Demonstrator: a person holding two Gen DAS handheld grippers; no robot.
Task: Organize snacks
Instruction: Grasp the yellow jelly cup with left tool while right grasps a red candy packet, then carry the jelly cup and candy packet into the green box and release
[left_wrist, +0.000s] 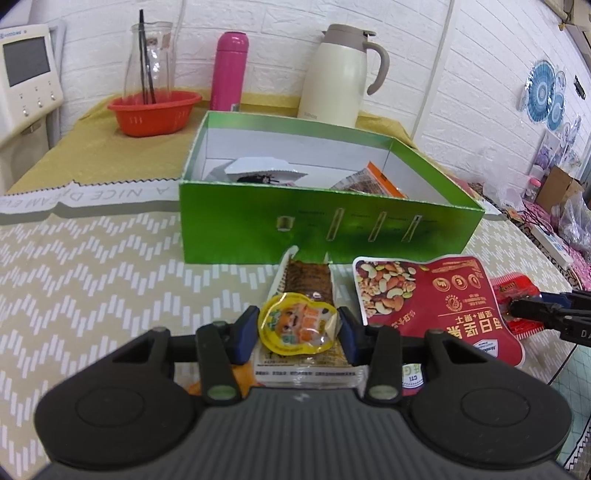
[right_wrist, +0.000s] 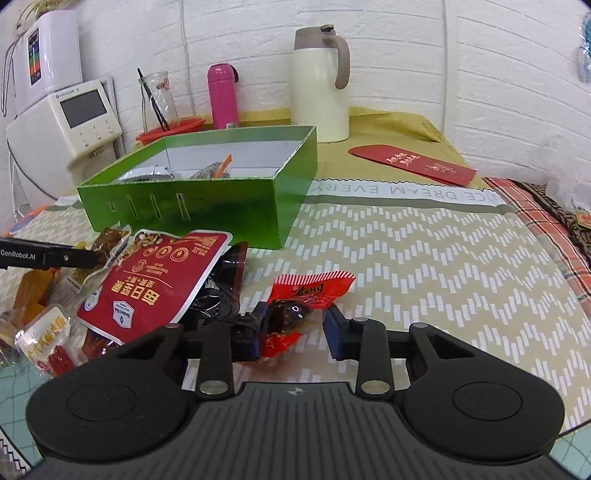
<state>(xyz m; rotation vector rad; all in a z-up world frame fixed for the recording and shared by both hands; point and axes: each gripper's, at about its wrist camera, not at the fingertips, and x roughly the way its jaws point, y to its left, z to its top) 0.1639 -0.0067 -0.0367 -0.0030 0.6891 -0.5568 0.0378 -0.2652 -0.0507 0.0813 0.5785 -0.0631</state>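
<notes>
A green box (left_wrist: 325, 229) stands open on the table with a few snack packets inside; it also shows in the right wrist view (right_wrist: 207, 206). My left gripper (left_wrist: 299, 332) has its fingers on both sides of a small yellow snack cup (left_wrist: 297, 328), which lies on a brown clear-wrapped bar (left_wrist: 308, 284). A big red nut bag (left_wrist: 424, 295) lies just to its right. My right gripper (right_wrist: 295, 328) is open around a red packet (right_wrist: 303, 299) with a dark snack inside; only the left finger touches it.
A cream thermos jug (left_wrist: 343, 74), a pink bottle (left_wrist: 231, 70), a glass carafe in a red basket (left_wrist: 155, 110) stand behind the box. Red envelopes (right_wrist: 413, 162) lie at the back right. More loose snack packets (right_wrist: 48, 332) lie at the table's front left.
</notes>
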